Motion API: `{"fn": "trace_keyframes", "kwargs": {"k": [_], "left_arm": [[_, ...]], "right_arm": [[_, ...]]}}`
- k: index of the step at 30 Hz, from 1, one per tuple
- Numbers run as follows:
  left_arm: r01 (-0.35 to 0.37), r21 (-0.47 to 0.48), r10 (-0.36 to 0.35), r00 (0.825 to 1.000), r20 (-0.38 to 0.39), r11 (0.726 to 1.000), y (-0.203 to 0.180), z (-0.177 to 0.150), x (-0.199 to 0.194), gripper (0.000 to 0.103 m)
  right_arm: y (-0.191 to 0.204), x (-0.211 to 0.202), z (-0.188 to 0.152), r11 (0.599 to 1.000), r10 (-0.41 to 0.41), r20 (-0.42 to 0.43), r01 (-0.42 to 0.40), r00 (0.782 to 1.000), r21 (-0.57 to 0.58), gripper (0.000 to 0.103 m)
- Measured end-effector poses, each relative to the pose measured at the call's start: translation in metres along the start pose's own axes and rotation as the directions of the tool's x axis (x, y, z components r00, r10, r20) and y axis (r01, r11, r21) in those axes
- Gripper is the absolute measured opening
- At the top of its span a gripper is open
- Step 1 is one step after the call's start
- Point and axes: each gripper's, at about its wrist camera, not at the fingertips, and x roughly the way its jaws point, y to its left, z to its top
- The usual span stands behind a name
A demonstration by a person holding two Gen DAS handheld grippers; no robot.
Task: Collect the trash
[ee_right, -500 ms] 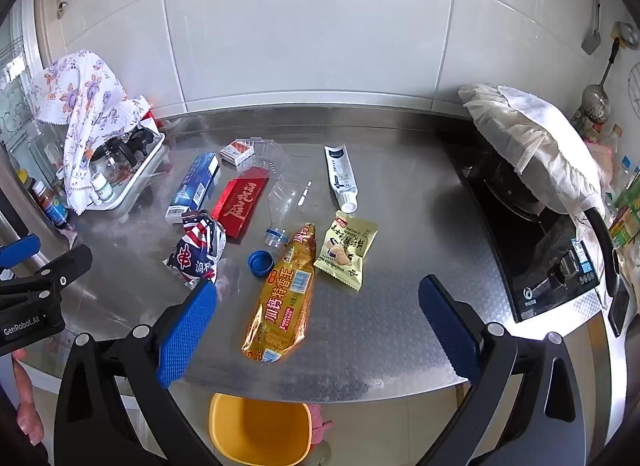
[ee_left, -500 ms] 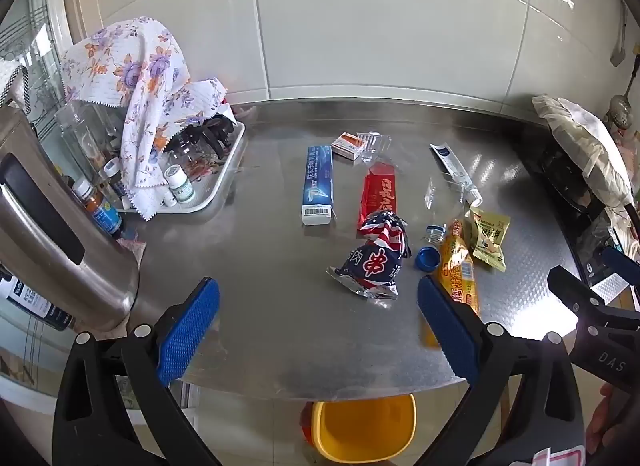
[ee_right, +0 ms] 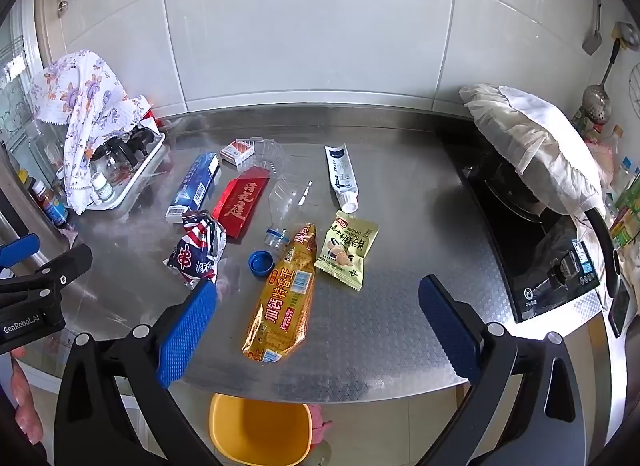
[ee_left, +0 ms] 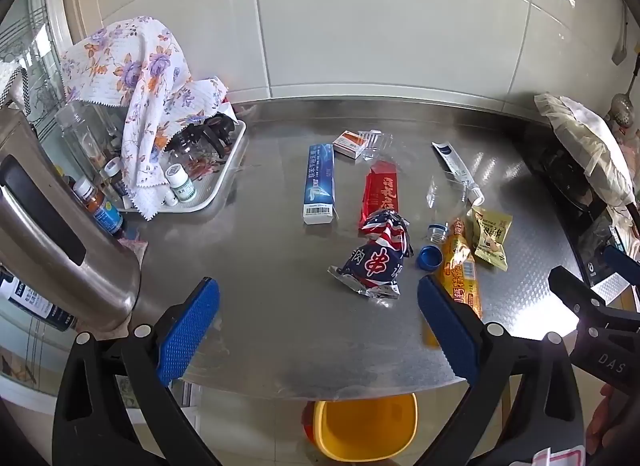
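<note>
Steel counter, left wrist view: a metal counter (ee_left: 260, 266) carries scattered litter below a white tiled wall.
Left gripper: the left gripper (ee_left: 318, 328) hangs over the near edge with its blue pads spread wide and nothing between them.
Litter in this view: a crumpled dark snack bag (ee_left: 374, 262) lies just ahead of the gripper; behind it lie a red packet (ee_left: 380, 191) and a blue toothpaste box (ee_left: 319, 184); a blue bottle cap (ee_left: 430, 257) sits beside an orange wrapper (ee_left: 460, 270).
Bin: a yellow bin (ee_left: 366, 424) stands on the floor under the counter edge.
Left side: a white tray (ee_left: 224, 181) holds bottles under a flowered cloth (ee_left: 136, 81).
Right wrist view, right gripper: the right gripper (ee_right: 318, 328) is likewise wide apart and empty.
Litter in this view: the orange wrapper (ee_right: 286, 298) lies between the pads' line of sight, a pale green biscuit packet (ee_right: 347, 252) just right of it, a white tube (ee_right: 342, 177) farther back.
Right side: a black stove (ee_right: 540, 242) sits under a white cloth (ee_right: 532, 141).
</note>
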Motion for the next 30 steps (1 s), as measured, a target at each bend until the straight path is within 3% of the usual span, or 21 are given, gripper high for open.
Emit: {"fn": "trace_keyframes", "kwargs": {"k": [30], "left_arm": [[-0.020,0.023,0.020,1.000,-0.010,1.000,0.0003,0.0001,0.0028,0.098]], "right_arm": [[0.0020,0.0021,0.0017,1.000,-0.006,-0.003,0.006,1.000,-0.015,0.100]]}}
